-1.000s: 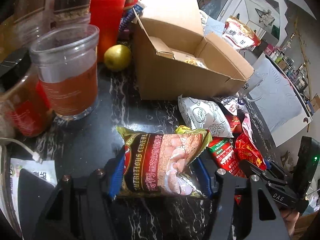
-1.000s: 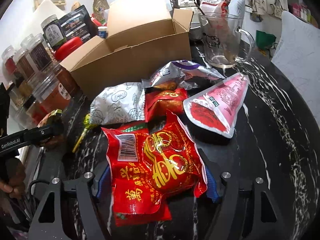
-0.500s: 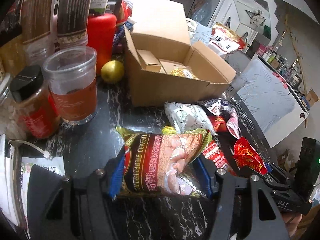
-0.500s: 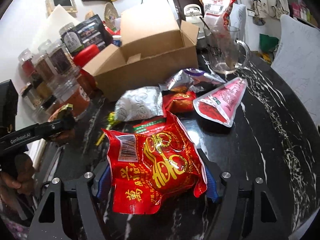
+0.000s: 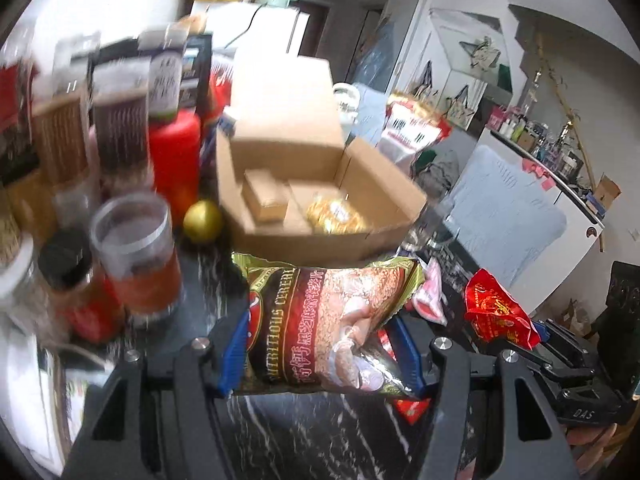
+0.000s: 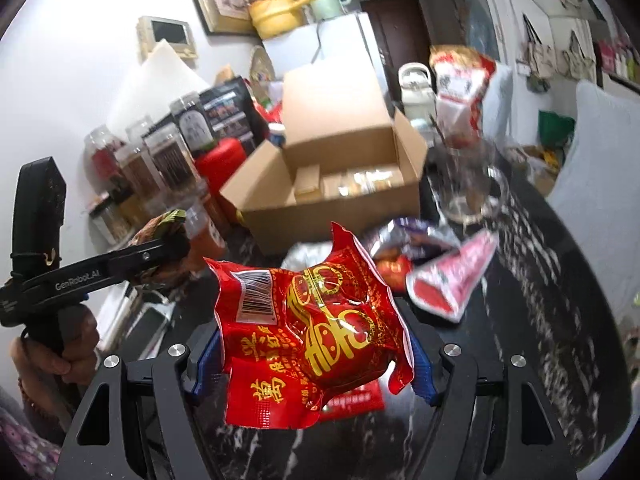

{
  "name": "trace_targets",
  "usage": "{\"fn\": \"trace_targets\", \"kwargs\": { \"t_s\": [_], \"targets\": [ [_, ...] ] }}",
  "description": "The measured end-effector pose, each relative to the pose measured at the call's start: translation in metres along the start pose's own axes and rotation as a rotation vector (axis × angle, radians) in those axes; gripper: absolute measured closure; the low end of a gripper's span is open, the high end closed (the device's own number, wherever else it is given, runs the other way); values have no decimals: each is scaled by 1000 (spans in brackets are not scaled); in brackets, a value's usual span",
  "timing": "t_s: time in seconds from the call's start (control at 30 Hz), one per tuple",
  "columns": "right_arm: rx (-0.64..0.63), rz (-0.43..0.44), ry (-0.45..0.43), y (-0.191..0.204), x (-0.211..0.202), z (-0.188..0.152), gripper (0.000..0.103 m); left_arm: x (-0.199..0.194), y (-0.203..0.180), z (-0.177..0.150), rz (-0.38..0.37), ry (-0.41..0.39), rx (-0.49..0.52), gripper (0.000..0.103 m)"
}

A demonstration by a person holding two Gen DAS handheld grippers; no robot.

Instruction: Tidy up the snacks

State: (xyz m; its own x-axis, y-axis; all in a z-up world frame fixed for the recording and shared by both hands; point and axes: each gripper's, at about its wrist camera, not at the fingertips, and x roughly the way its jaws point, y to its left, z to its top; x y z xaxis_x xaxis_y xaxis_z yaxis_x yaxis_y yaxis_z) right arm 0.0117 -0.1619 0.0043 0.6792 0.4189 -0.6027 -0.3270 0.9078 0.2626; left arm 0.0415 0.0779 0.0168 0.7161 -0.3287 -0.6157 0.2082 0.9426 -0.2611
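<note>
The left gripper [image 5: 320,344] clamps a cereal packet [image 5: 328,328]; the right gripper [image 6: 312,356] clamps a red snack pouch [image 6: 308,340]. Both packets hang clear of the desk [image 6: 540,360], short of the open cardboard box [image 6: 340,176]. Step judged: carrying. Next: position over the box opening, then release.

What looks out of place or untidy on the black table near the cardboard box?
Several snack packets lie in a loose heap on the black table in front of the open cardboard box, overlapping at odd angles. A small yellow fruit sits among the jars, not with food of its kind. Nothing looks spilled or torn.
</note>
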Motion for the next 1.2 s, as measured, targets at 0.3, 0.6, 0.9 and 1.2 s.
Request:
{"fn": "trace_targets", "kwargs": {
  "t_s": [0.3, 0.6, 0.9, 1.2],
  "targets": [
    [-81, 29, -88, 8, -6, 51, 28, -5, -17, 51, -10, -118, 56, 42],
    [-118, 37, -131, 3, 22, 107, 28, 25, -17, 101, 2, -176, 68, 42],
    [-152, 21, -137, -8, 75, 159, 28, 80, -4, 142, 69, -180, 44, 42],
    [-159, 27, -121, -22, 126, 190, 28, 141, 18, 163, 116, -128, 1, 42]
  ]
}}
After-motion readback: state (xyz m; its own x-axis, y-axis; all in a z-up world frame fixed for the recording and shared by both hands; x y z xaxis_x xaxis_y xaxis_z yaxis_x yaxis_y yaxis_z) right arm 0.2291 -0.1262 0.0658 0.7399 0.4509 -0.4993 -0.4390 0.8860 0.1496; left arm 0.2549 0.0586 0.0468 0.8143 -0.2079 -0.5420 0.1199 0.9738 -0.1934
